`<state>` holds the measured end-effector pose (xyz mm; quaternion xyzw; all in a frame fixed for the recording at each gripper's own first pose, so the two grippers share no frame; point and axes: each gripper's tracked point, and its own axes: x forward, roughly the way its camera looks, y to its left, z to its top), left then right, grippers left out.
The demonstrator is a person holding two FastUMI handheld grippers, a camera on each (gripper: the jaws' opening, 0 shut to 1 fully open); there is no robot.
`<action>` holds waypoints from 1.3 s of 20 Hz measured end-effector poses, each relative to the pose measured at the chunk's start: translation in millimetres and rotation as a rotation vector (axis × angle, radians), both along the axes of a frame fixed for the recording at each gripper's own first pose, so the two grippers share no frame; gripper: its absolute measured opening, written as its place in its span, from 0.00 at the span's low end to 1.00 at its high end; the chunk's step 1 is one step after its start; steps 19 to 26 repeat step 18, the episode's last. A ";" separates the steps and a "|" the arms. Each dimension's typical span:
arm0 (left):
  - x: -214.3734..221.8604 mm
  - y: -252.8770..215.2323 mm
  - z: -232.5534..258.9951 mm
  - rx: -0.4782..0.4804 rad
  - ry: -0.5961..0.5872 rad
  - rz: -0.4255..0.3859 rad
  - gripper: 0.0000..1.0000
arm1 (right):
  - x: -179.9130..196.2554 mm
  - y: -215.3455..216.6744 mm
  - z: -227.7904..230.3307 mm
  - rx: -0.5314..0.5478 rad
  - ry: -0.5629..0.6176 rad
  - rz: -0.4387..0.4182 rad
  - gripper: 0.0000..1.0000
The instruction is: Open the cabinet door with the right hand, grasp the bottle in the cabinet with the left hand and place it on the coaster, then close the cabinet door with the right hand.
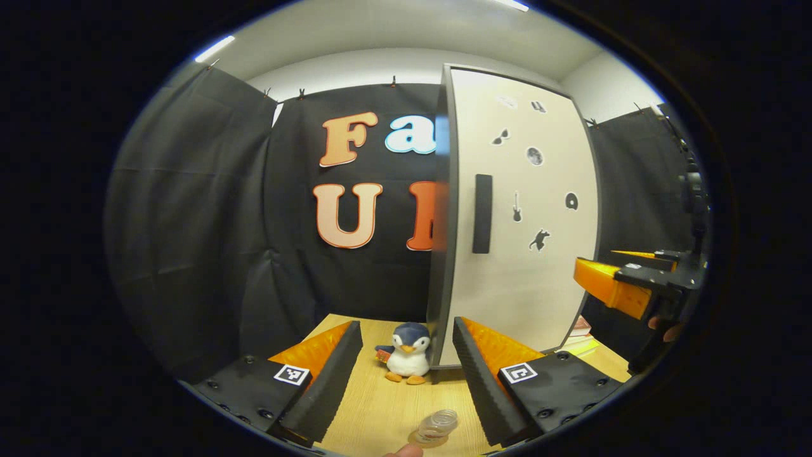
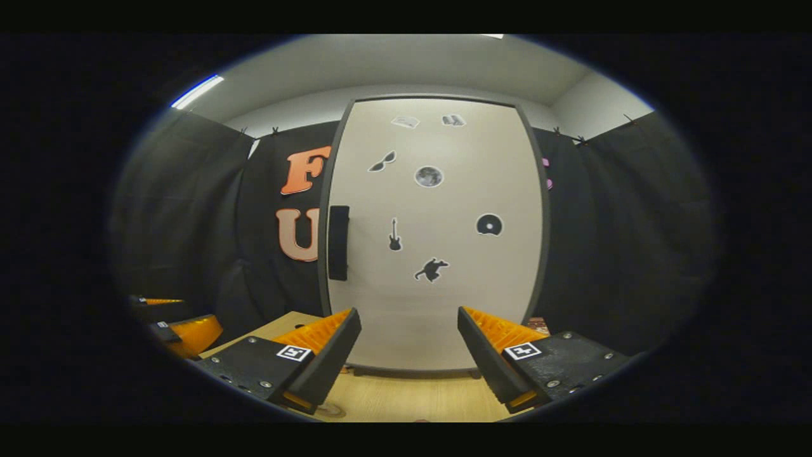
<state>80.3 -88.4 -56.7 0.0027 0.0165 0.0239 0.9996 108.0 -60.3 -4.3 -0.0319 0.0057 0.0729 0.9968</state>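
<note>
Left gripper (image 1: 406,374) hovering wide open over the wooden table (image 1: 380,412), holding nothing. Bottle (image 1: 436,426) standing near the front table edge between the fingers, touching neither; coaster under it not clearly discernible. Plush penguin (image 1: 407,360) sitting farther back, just beside the cabinet door (image 1: 520,222). Right gripper (image 2: 409,346) likewise hanging wide open and empty, facing the door, apart from its dark handle (image 2: 338,242). Door appearing shut, stickers showing on its face.
</note>
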 end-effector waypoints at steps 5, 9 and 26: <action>-33.3 -46.1 5.1 0.000 -0.004 -0.042 0.94 | -65.7 -55.2 -16.6 0.003 0.032 -0.048 0.95; -52.5 -64.9 14.7 0.019 -0.028 -0.055 0.95 | -94.9 -76.8 -9.0 0.015 0.013 -0.067 0.95; -68.7 -65.2 9.3 0.038 -0.017 -0.036 0.94 | -103.2 -83.8 -9.5 0.034 0.021 -0.041 0.95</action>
